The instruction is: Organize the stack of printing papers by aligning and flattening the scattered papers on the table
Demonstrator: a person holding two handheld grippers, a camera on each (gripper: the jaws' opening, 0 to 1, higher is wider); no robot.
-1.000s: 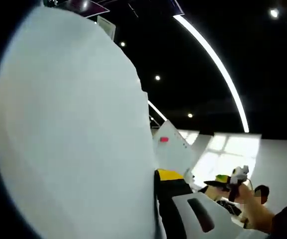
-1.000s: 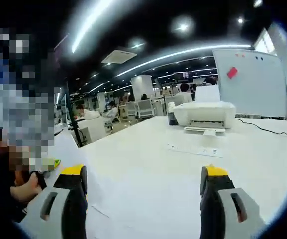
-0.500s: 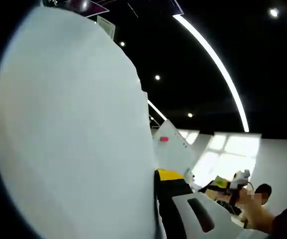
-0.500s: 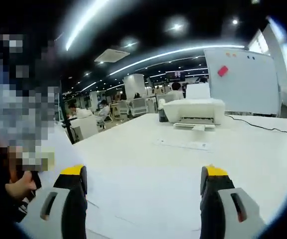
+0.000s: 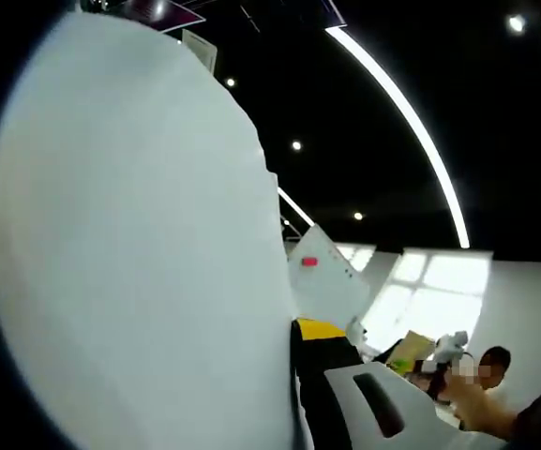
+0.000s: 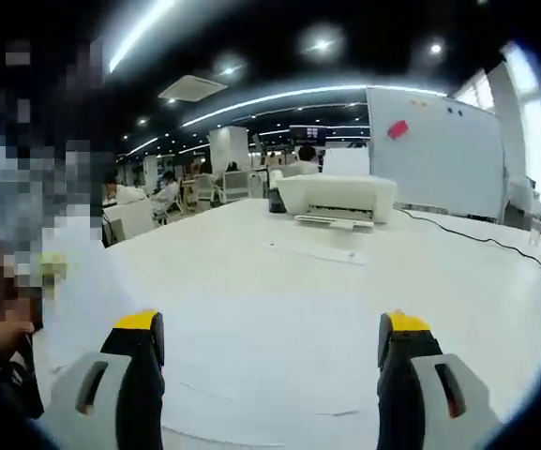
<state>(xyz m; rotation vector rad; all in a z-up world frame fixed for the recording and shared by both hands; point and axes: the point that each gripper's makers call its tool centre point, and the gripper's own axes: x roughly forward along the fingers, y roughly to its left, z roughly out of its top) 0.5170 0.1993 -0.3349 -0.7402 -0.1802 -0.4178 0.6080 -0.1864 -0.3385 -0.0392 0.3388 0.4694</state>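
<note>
In the left gripper view, we see our left claw [image 5: 298,375] pinching a sheet of white paper [image 5: 129,253], held close to the lens against the yellow-tipped jaw. Our right claw [image 6: 270,375] stands spread with nothing between its jaws, above more white papers [image 6: 251,375] lying flat on the near part of the counter [image 6: 458,281]. A white printer [image 6: 336,197] sits toward the counter's far edge, a whiteboard [image 6: 434,150] behind it.
</note>
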